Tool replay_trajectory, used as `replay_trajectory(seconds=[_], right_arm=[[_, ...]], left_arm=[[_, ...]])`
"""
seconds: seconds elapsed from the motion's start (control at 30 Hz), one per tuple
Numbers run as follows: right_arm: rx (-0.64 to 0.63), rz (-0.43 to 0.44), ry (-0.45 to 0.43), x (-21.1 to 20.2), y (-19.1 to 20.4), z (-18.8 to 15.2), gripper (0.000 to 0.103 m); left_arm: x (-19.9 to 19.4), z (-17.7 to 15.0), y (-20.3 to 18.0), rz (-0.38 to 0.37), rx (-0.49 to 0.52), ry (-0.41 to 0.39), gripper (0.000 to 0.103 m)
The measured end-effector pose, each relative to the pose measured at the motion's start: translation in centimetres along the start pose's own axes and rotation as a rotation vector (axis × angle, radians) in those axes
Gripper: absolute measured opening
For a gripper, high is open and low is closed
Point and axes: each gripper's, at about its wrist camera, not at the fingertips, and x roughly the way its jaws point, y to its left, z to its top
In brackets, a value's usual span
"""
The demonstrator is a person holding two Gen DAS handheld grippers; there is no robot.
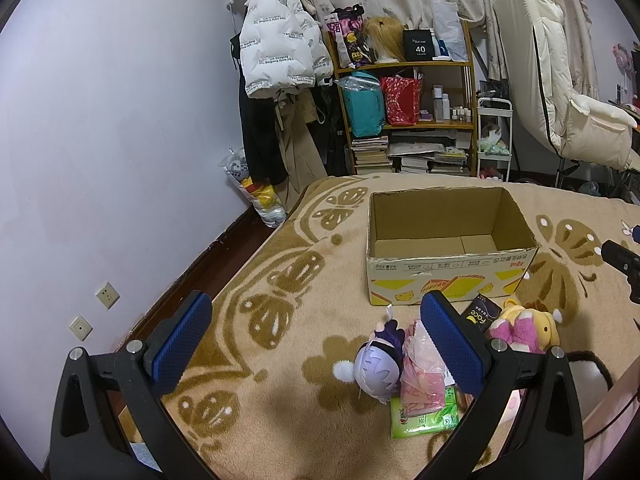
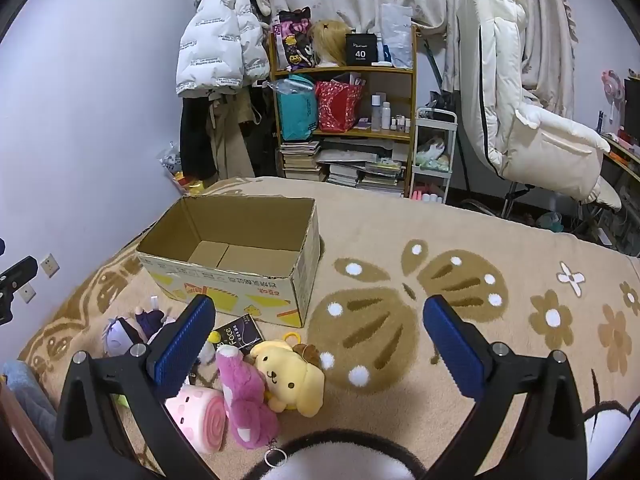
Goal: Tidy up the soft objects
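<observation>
An empty open cardboard box (image 1: 448,276) (image 2: 240,292) stands on the beige patterned blanket (image 1: 304,400) (image 2: 400,220). In front of it lie soft toys: a purple-haired doll (image 1: 380,364) (image 2: 120,334), a yellow dog plush (image 2: 294,372) (image 1: 546,326), a pink plush (image 2: 244,400) (image 1: 516,330) and a pink roll cushion (image 2: 200,418). My left gripper (image 1: 320,344) is open above the blanket, left of the doll. My right gripper (image 2: 318,344) is open above the dog plush's right side. Both are empty.
A green tissue pack (image 1: 424,416), a pink plastic bag (image 1: 422,372) and a black "Face" packet (image 1: 482,314) (image 2: 238,334) lie among the toys. A black-and-white plush (image 2: 340,460) sits at the near edge. A shelf (image 1: 408,116), cart and recliner (image 2: 532,128) stand beyond the bed.
</observation>
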Motion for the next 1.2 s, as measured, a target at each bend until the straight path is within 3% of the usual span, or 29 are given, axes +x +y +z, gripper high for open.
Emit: replay_trajectory(seconds=[1.2], right_arm=[[0.002, 0.006, 0.003, 0.26, 0.58, -0.36, 0.103]], left_arm=[[0.47, -0.54, -0.04, -0.005, 0.000, 0.007, 0.103]])
